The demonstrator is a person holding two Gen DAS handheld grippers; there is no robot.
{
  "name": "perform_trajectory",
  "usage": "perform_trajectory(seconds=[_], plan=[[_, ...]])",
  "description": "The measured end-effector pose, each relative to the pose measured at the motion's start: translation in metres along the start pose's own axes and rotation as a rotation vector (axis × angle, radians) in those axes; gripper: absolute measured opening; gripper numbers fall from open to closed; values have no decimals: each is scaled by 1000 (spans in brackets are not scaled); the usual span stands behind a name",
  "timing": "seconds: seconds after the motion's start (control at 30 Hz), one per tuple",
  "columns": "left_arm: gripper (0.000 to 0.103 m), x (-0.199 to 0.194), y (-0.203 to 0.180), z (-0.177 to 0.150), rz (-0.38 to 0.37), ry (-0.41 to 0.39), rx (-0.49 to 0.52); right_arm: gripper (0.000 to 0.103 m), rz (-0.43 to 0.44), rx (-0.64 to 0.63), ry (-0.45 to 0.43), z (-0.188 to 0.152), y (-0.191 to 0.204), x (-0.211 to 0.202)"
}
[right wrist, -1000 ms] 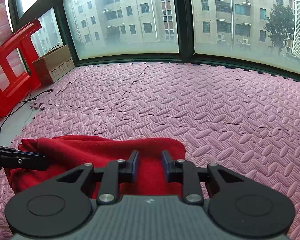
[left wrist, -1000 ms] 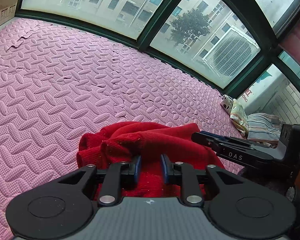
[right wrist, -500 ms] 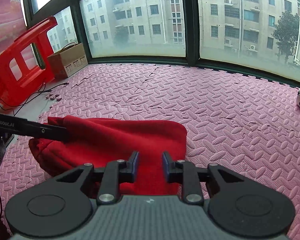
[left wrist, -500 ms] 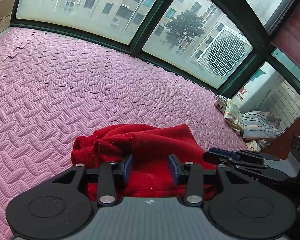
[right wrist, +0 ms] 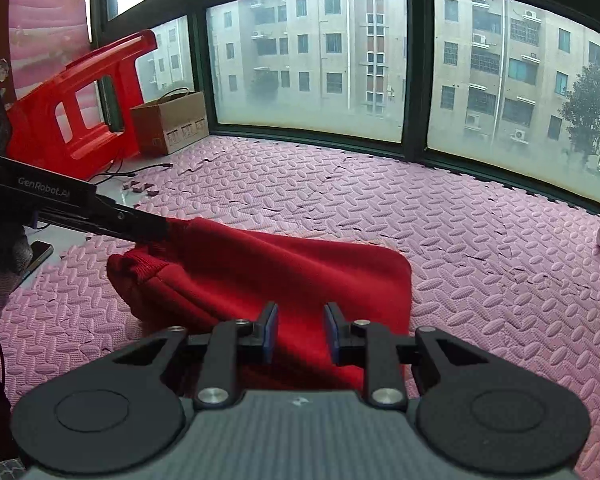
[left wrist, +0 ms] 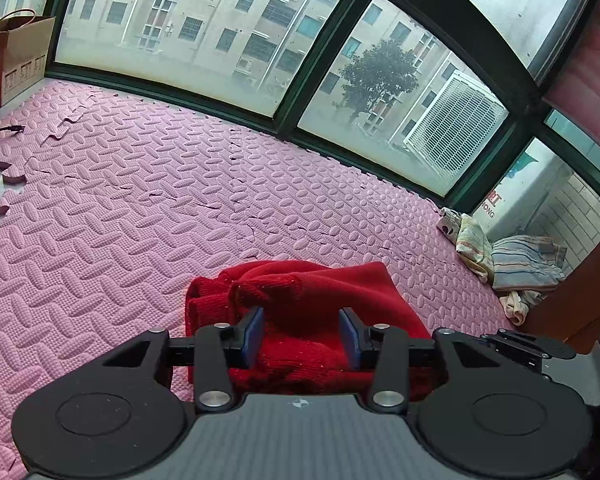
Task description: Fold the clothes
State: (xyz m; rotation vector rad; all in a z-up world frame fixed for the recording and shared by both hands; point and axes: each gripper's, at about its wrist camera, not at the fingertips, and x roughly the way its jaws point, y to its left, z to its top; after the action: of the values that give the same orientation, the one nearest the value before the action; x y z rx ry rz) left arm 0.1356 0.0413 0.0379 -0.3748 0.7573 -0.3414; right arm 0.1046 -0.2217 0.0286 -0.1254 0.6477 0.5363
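Observation:
A red knit garment [left wrist: 300,312] lies folded in a thick bundle on the pink foam mat [left wrist: 140,200]. It also shows in the right wrist view [right wrist: 268,276]. My left gripper [left wrist: 302,334] is open, its jaws wide apart just above the bundle's near edge, holding nothing. In the right wrist view its fingers [right wrist: 140,224] reach over the garment's left end. My right gripper [right wrist: 300,330] is open over the garment's near right part, with red cloth showing between the blue pads. In the left wrist view the right gripper shows at the right edge [left wrist: 524,346].
A pile of striped and pale clothes [left wrist: 512,256] lies at the mat's right corner by the window. A cardboard box [right wrist: 172,120] and a red plastic stool [right wrist: 72,108] stand at the far left, with cables and loose mat pieces on bare floor beside them.
My left gripper's jaws have opened wider and let go of the red garment. Both grippers have pulled back and upward a little. The garment has settled on the mat.

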Motion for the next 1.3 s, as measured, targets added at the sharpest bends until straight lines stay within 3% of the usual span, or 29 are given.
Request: perform_trajectory(seconds=[0.17,0.33,0.47,0.7,0.9,0.97,1.03,1.13,1.3], plan=[[44,5,-1,18,12,-13,23,24,135,-99,-1,11,34,11],[44,20,-6,29,10,25,62,24,194,-204,20,16,61,25],[43,28,-7,35,6,48,82,24,205,-279,30,15,72,29],[45,45,-11,43,-5,113,123,24,224,-276,39,17,72,38],[43,63,-16,44,-16,193,166,15,225,-278,23,13,72,31],[34,66,-19,41,-15,204,190,14,229,-273,16,11,71,28],[14,69,-22,41,-9,209,218,13,226,-272,12,10,72,26],[8,68,-26,42,7,183,263,11,221,-259,-12,8,72,18],[6,67,-28,45,33,132,281,8,226,-230,-27,7,71,19]])
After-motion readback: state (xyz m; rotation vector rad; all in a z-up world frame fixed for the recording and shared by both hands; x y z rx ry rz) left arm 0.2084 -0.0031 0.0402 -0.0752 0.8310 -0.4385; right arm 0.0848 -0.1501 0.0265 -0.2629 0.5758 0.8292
